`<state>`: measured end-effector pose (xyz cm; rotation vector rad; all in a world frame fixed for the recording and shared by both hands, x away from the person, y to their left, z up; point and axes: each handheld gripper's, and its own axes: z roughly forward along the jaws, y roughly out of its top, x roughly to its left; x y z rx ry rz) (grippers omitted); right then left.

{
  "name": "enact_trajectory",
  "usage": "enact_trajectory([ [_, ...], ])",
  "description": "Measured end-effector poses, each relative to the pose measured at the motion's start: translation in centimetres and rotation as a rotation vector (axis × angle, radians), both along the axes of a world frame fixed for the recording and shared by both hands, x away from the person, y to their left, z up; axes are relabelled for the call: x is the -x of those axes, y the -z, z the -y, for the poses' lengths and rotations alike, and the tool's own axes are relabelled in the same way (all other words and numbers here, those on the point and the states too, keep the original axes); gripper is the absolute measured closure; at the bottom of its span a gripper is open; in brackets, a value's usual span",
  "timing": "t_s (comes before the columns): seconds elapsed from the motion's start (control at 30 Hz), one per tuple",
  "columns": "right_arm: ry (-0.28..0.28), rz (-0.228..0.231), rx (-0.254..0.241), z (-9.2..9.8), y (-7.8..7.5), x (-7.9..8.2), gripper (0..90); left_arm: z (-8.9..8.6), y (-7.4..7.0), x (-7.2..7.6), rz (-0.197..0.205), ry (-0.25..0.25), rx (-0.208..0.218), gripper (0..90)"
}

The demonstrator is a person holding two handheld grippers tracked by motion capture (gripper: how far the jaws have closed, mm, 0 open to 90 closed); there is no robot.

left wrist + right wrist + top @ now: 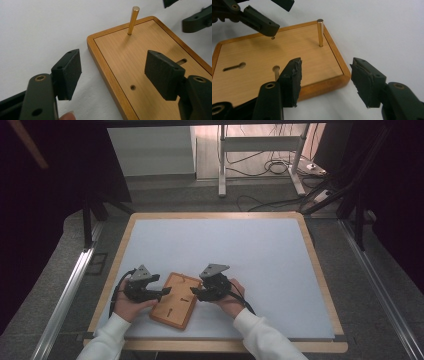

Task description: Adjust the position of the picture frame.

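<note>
**Both jaws straddle the board's edges, nothing gripped**

Your wooden board (174,300) lies flat on the white counter (240,255), near its front edge and between your two hands, turned a little askew to the counter's sides. It is a light, honey-coloured rectangle with rounded corners, a darker raised rim and a thin dark line running just inside that rim. One brass pin (133,20) stands upright near a corner. In the right gripper view you can also see a keyhole-shaped slot (234,67) and a small round hole (273,38) in its face.

Your left gripper (163,291) sits at the board's left edge with its jaws apart: one pad hangs over the bare counter, the other over the wood, neither pressing. Your right gripper (194,294) is at the opposite side, jaws likewise apart, straddling a corner of the board without clamping it.

A second slot by the right gripper's near jaw is partly covered by that jaw, so you cannot make out its full shape. The left gripper view cuts off the board's near end. From the high view the board's holes are mere dark specks.
</note>
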<state>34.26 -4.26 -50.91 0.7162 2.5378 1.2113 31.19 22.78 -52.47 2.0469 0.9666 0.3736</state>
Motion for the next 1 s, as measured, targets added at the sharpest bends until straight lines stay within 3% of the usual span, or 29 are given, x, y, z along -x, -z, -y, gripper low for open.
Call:
enact_trajectory([
  [0.2, -0.019, -0.007, -0.007, -1.5, 0.2, -1.0, 50.0, -0.1, 0.0, 0.0, 0.002, 0.002, 0.003, 29.1],
  [0.6, -0.029, -0.018, 0.022, -3.5, 0.7, -2.3, 54.1, -0.1, 0.1, -0.1, 0.001, 0.008, -0.001, 29.0],
  [0.87, -0.054, -0.03, 0.021, -4.6, 0.9, -2.9, 66.4, -0.1, 0.1, -0.1, 0.004, 0.008, -0.002, 29.0],
  [1.0, -0.052, -0.047, -0.004, -5.0, 1.2, -3.1, 75.7, -0.1, 0.1, -0.1, 0.004, 0.007, 0.0, 29.0],
])
